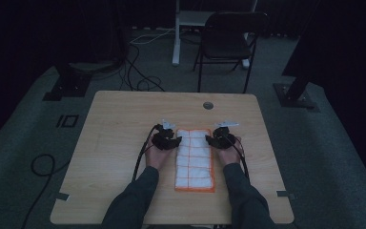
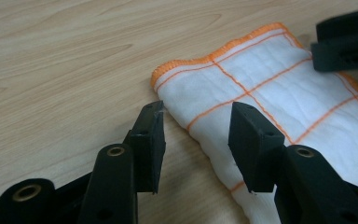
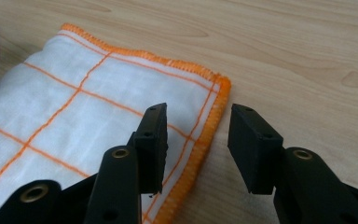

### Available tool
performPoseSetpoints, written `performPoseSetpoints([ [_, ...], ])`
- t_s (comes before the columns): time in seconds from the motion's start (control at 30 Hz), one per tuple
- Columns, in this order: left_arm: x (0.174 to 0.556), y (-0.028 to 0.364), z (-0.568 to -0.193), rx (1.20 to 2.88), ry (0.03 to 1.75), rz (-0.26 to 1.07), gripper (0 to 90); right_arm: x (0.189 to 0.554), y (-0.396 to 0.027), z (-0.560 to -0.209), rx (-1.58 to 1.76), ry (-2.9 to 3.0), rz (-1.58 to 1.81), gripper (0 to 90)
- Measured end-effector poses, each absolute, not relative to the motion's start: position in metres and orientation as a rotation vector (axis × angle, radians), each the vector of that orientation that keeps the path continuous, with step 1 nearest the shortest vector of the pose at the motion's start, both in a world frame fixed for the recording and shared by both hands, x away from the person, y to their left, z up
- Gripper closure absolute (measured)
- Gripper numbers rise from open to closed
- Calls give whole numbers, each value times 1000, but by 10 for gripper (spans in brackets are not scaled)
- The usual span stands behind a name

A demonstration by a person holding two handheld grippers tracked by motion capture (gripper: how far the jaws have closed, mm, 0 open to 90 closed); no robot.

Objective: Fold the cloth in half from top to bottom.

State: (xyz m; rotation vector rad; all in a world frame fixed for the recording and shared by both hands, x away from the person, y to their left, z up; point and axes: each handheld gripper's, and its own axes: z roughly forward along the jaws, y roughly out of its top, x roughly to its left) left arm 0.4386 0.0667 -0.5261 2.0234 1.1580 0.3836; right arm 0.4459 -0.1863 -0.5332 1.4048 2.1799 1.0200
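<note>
Jaws of the left gripper (image 2: 196, 140) stand apart with nothing pinched: one hangs over bare wood, the other over the cloth (image 2: 279, 116), so they straddle its folded long edge just short of the near corner without pressing on it. The right gripper (image 3: 196, 140) mirrors this on the opposite side, jaws parted, one over the white weave, one over the table (image 3: 307, 56), with the orange hem running between them and no pad bearing on it. So both are released and hold nothing.

From above, the left gripper (image 1: 166, 139) and the right gripper (image 1: 222, 138) flank the far end of the cloth (image 1: 195, 160), one at each far corner, just beside it.

The cloth lies flat at the middle of the table (image 1: 119, 124), between the person's forearms. It is a narrow rectangle, white with an orange grid and orange stitched border. The soft rounded edge on the left side suggests it is already folded at least once lengthwise.

Its long axis runs away from the person, one short end toward the person, the other toward the chair (image 1: 228, 38).

By my reading, one fold is done and laid down; what probably remains is a crosswise fold, far end brought to near end, and neither corner is gripped yet.
</note>
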Motion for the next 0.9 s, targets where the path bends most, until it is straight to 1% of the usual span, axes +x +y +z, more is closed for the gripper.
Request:
performPoseSetpoints([
  [0.33,447,64,-536,2060,1213,341,566,446,-181,-539,1428,2198,999,561],
  [0.47,447,64,-536,2050,1221,326,576,445,-179,-539,1402,2215,979,610],
  [0.53,447,62,-536,2050,1221,339,620,444,-177,-539,1388,2224,981,664],
  [0.57,446,61,-537,2054,1212,333,663,444,-176,-539,1384,2228,983,687],
  [0.6,446,60,-537,2053,1206,326,726,444,-176,-539,1380,2233,987,716],
  [0.7,446,57,-538,2046,1204,308,829,443,-174,-539,1365,2252,998,793],
  [0.8,447,57,-536,2059,1191,302,864,443,-172,-538,1338,2264,982,835],
  [0.9,448,58,-534,2056,1188,298,874,443,-169,-537,1311,2264,954,845],
])
